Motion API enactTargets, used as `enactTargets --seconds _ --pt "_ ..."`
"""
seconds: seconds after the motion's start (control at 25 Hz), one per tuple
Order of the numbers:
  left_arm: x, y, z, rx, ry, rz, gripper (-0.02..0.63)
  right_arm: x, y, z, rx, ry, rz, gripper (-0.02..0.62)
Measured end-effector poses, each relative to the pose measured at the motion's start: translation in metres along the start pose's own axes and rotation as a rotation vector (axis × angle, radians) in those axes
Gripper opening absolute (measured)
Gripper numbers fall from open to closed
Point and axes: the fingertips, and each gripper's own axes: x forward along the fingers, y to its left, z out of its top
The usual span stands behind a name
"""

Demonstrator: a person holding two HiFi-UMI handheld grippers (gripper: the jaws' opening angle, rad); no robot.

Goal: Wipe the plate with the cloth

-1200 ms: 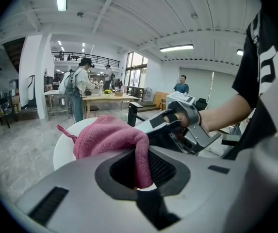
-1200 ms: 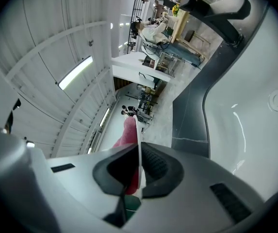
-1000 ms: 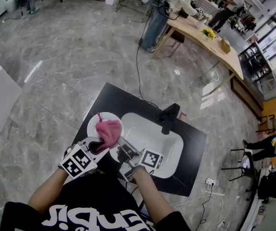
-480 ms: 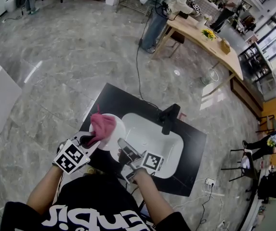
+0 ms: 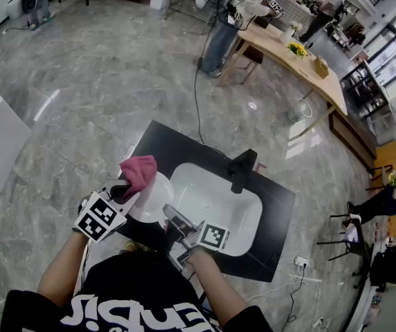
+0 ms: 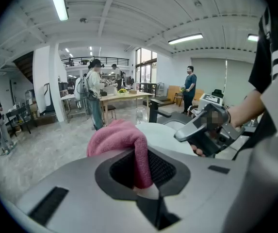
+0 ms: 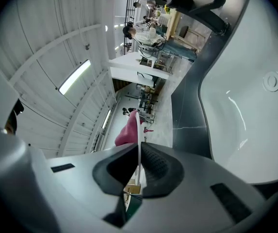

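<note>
In the head view my left gripper [image 5: 125,189] is shut on a pink cloth [image 5: 139,169], which bunches at the far left rim of the white plate [image 5: 154,198]. My right gripper [image 5: 172,220] is shut on the plate's near right rim and holds it over the counter's left end. The left gripper view shows the cloth [image 6: 124,140] pinched between the jaws of the left gripper [image 6: 141,174], with the plate [image 6: 170,136] just beyond. In the right gripper view the plate [image 7: 139,140] runs edge-on between the jaws of the right gripper [image 7: 139,173], the cloth [image 7: 127,133] behind it.
A black counter [image 5: 163,142] holds a white sink basin [image 5: 215,199] with a black faucet [image 5: 242,166] at its far side. Grey marble floor surrounds it, with a cable [image 5: 199,95] trailing away. People stand at a wooden table [image 5: 301,64] far behind.
The left gripper has carried the cloth from the plate's middle to its far left rim. The plate sits slightly lower and more to the left. The right gripper has hardly moved.
</note>
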Motion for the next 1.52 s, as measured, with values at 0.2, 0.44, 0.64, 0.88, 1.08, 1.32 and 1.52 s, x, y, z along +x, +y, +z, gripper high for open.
enactTargets --seconds 0.2,0.44,0.64,0.88,1.08,1.32,1.52 --pt "0.001 -0.002 0.004 0.000 0.000 -0.002 0.051 0.001 0.003 -0.010 -0.013 0.021 -0.001 0.032" --pt "0.009 -0.011 0.009 0.002 0.004 -0.030 0.051 0.005 0.004 -0.018 -0.083 0.064 -0.003 0.032" --pt "0.011 -0.019 0.011 0.011 0.012 -0.054 0.051 0.006 0.004 -0.026 -0.065 0.085 -0.023 0.032" --pt "0.018 -0.034 0.013 0.036 0.019 -0.105 0.051 0.011 0.001 -0.026 -0.082 0.106 -0.032 0.032" --pt "0.021 -0.046 0.012 0.033 0.028 -0.140 0.051 0.013 -0.001 -0.021 -0.077 0.101 -0.030 0.032" --pt "0.026 -0.064 0.006 0.032 0.041 -0.196 0.051 0.016 -0.004 -0.006 -0.098 0.073 -0.018 0.032" --pt "0.021 -0.071 0.001 0.019 0.056 -0.220 0.051 0.014 -0.006 -0.001 -0.043 0.045 -0.030 0.032"
